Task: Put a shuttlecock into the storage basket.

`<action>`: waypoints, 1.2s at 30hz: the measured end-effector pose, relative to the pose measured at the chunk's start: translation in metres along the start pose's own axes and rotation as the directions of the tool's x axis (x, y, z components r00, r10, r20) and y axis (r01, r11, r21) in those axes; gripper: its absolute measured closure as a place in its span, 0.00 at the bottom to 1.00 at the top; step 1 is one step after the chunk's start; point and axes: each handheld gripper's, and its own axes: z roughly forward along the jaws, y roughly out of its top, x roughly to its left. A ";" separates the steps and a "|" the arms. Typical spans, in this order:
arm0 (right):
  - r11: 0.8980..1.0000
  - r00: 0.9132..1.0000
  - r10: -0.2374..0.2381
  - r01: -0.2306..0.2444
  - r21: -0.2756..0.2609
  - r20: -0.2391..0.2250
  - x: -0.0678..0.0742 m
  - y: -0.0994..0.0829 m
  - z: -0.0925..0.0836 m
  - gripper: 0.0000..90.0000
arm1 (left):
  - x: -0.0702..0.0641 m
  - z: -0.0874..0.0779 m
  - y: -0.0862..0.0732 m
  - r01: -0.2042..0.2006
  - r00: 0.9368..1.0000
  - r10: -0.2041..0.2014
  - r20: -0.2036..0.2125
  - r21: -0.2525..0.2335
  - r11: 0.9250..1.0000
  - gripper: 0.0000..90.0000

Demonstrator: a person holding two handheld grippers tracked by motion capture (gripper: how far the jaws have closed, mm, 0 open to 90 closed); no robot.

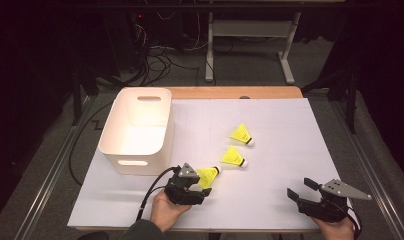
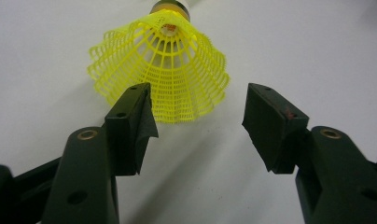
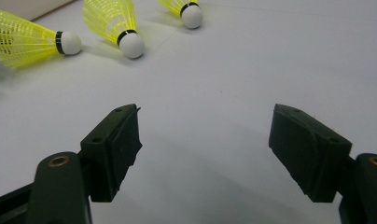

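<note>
White plastic handled bin [image 1: 136, 131] sits at the left of the white-covered surface [image 1: 270, 200], open top up. Just right of its near corner, the left claw [image 1: 206, 183] points at the nearest yellow mesh shuttlecock [image 1: 208, 175], which lies on its side, cork tip away from the claw.

High view can't settle contact there. Left gripper view does: jaws apart, skirt edge of that shuttlecock [image 2: 164, 70] reaching just in between the two tips, left pad [image 2: 142, 121] right at the mesh, right pad [image 2: 266, 123] clear of it. Not clamped.

Two more yellow mesh shuttlecocks lie farther out toward mid-surface: middle one [image 1: 234, 157], far one [image 1: 241, 134], both on their sides, near each other but apart.

Right claw [image 1: 301, 190] sits at the near right edge, well apart from all three. Right gripper view: jaws wide apart over bare sheet, plus the white cork tips and black bands of the three shuttlecocks [image 3: 30, 42] [image 3: 114, 23] [image 3: 184, 9], detail the high view blurs.
</note>
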 end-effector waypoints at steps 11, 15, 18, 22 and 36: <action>1.000 1.000 -0.003 0.003 0.002 0.001 0.000 0.000 0.000 0.28 | -0.002 0.003 0.005 -0.010 1.000 0.010 -0.022 0.016 1.000 0.49; 1.000 1.000 -0.001 0.001 0.001 0.001 0.000 0.000 0.000 0.28 | -0.003 0.005 0.007 -0.012 1.000 0.013 -0.022 0.027 1.000 0.49; 1.000 1.000 -0.003 0.003 0.000 -0.002 0.000 0.000 0.000 0.28 | -0.002 0.007 0.009 -0.008 1.000 0.008 -0.026 0.030 1.000 0.50; 1.000 1.000 0.000 0.000 0.000 -0.004 0.000 0.000 0.000 0.28 | -0.002 0.010 0.011 -0.003 0.999 0.005 -0.032 0.039 0.999 0.50; 1.000 1.000 -0.004 0.004 -0.004 -0.013 -0.001 0.000 0.000 0.28 | -0.003 0.017 0.019 0.004 0.999 -0.002 -0.036 0.064 0.998 0.54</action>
